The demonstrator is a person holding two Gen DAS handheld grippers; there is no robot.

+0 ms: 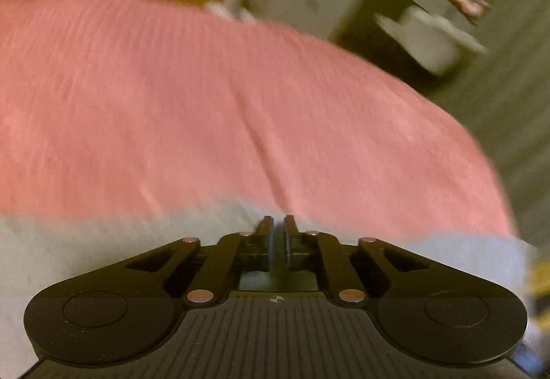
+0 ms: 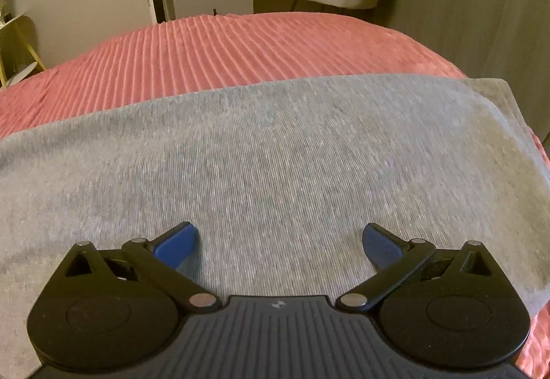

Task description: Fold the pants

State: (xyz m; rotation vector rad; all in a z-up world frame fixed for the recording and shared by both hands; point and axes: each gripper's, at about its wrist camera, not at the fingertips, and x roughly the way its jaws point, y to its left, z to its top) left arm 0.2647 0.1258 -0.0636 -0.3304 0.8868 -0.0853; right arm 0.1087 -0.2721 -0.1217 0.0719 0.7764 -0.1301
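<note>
My left gripper (image 1: 278, 227) is closed, whether pinching cloth I cannot tell; my right gripper (image 2: 280, 243) gapes empty over the soft, limp pants (image 2: 275, 152) ahead on the bed (image 2: 240, 45); grip hems.

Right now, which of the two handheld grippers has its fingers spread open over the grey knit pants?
The right gripper: its blue-tipped fingers stand wide apart above the grey knit pants. The left gripper has its black fingers nearly together.
</note>
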